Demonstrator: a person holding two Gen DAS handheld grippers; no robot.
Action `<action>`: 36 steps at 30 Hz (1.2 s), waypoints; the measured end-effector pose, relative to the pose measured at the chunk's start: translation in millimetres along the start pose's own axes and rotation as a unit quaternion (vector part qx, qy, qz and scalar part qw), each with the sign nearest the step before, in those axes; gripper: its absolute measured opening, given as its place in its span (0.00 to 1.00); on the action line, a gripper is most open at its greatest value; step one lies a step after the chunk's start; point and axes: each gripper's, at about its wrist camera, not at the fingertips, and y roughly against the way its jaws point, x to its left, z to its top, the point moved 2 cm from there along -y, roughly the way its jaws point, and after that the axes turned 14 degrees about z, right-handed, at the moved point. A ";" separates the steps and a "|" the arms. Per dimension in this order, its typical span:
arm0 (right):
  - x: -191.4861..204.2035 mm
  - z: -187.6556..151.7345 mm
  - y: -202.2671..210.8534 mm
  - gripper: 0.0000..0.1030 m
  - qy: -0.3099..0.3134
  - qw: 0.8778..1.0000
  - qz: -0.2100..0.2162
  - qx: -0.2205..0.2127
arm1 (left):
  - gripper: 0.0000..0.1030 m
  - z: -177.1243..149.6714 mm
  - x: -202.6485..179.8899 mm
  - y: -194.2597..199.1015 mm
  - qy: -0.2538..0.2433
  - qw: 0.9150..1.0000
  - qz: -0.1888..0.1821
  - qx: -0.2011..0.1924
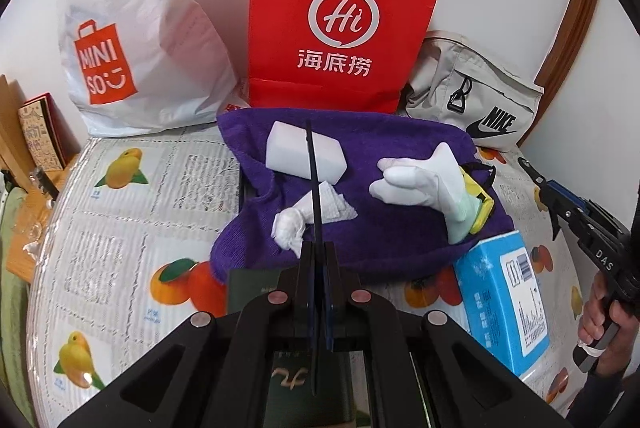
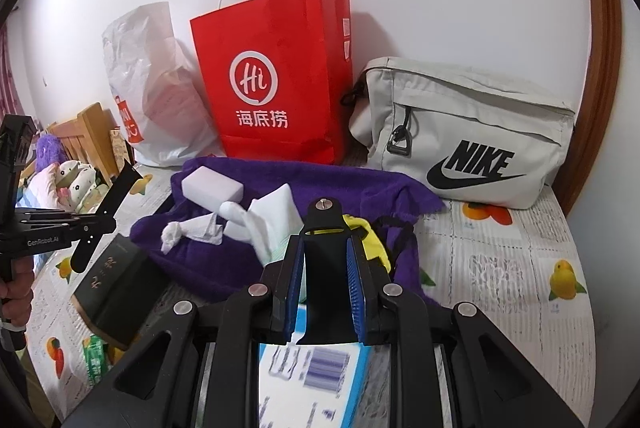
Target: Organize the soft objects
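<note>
On the purple towel [image 1: 352, 244] lie a white sponge block [image 1: 304, 151], a crumpled tissue [image 1: 296, 224] and a white glove [image 1: 424, 183], all in front of the red paper bag [image 1: 340, 15]. The left gripper [image 1: 316, 256] hangs over the towel's near edge, fingers pressed together on nothing. The right gripper [image 2: 326, 268] stands parted and empty, beside a blue box [image 1: 504, 300] at the towel's right.

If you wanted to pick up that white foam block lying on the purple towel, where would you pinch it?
I'd grip the white foam block across its narrow width, near the middle, coming down from above. It lies flat on the purple towel with its long sides clear, and nothing rests on it. The crumpled tissue sits nearby toward the camera, so a top approach likely avoids nudging it.
</note>
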 end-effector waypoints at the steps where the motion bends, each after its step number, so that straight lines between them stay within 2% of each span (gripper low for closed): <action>1: -2.8 2.1 -3.7 0.21 0.001 1.000 -0.001 0.003 | 0.04 2.1 -0.8 -2.8 -0.001 1.000 0.000 0.001; 17: -37.7 14.0 -50.0 0.21 0.000 0.999 -0.002 0.037 | 0.04 37.9 -22.1 -57.7 -0.010 0.999 -0.012 0.030; 36: -51.6 7.3 -97.8 0.22 -0.006 0.995 0.017 0.100 | 0.04 41.1 -31.1 -104.8 -0.011 0.997 -0.011 0.070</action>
